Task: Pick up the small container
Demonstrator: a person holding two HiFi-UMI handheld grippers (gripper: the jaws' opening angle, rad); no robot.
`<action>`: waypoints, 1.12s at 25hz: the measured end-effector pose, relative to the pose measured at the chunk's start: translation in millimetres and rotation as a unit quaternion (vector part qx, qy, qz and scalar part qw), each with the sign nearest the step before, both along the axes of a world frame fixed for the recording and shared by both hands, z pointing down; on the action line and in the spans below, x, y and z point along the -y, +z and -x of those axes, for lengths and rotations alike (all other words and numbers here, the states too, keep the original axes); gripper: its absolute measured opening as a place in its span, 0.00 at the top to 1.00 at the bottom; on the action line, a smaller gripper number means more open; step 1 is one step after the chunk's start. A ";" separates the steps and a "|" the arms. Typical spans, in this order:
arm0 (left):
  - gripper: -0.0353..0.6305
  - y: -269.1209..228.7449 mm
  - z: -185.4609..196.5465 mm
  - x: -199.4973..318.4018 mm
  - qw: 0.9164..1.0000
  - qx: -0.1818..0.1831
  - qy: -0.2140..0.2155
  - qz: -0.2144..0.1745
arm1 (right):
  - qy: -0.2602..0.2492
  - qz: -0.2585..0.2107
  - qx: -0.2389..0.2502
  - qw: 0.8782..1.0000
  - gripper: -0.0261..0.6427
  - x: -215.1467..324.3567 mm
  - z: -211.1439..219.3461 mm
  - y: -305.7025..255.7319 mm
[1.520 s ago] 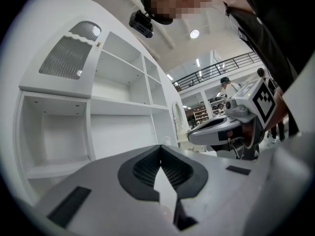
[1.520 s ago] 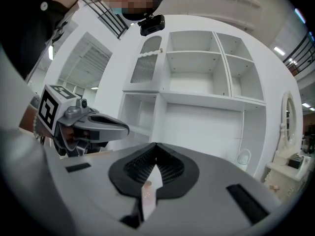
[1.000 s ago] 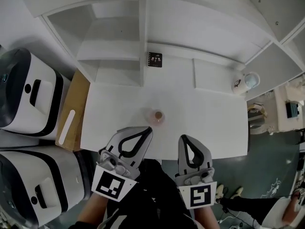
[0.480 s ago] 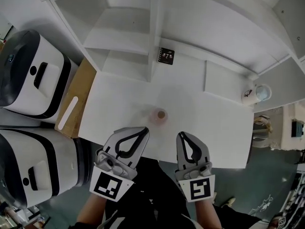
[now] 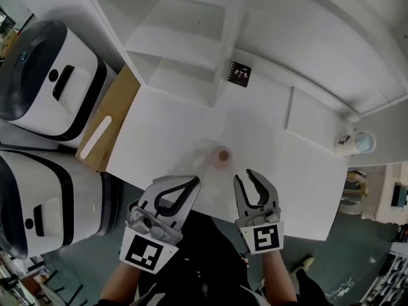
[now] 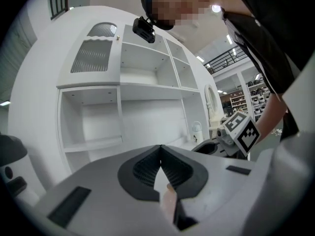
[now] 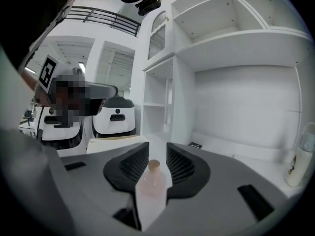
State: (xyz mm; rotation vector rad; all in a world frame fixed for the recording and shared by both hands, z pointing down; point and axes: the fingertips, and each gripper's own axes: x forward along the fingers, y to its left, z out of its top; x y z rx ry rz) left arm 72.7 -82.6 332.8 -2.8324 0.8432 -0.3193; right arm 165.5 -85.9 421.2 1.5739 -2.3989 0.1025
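Observation:
The small container (image 5: 222, 156) is a clear pinkish bottle with a brown cap, upright on the white table (image 5: 159, 139). My right gripper (image 5: 244, 176) hovers at the table's front edge, just short of the container. Its jaws are opening and nothing is between the pads. In the right gripper view the container (image 7: 153, 177) shows through the gap of that gripper (image 7: 157, 146). My left gripper (image 5: 193, 182) sits to the container's near left, shut and empty. The left gripper view shows its jaws (image 6: 160, 149) pressed together.
Two white-and-black appliances (image 5: 44, 75) (image 5: 38, 196) stand at the left beside a brown board (image 5: 108, 129). White shelving (image 5: 191, 37) rises behind the table, with a small black card (image 5: 240, 73) at its foot. A white bottle (image 5: 347, 142) stands at the far right.
The right gripper's jaws have parted; they were shut before. Both grippers stay near the table's front edge, and the container has not moved.

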 end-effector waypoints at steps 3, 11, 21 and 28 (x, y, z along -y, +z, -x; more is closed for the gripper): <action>0.95 3.8 6.7 -0.4 1.000 0.006 -0.014 0.003 | -0.022 0.014 -0.015 1.000 0.78 6.2 4.7 20.9; 0.95 12.3 15.1 -6.2 0.999 0.020 -0.042 0.009 | -0.053 0.054 -0.039 0.996 0.72 21.9 12.3 71.2; 0.95 23.2 23.9 -3.9 0.997 0.021 -0.067 0.019 | -0.070 0.063 -0.025 0.995 0.71 53.2 26.5 102.5; 0.95 26.6 30.6 -1.6 0.996 0.022 -0.079 0.020 | -0.072 0.057 -0.026 0.995 0.71 63.1 36.1 106.9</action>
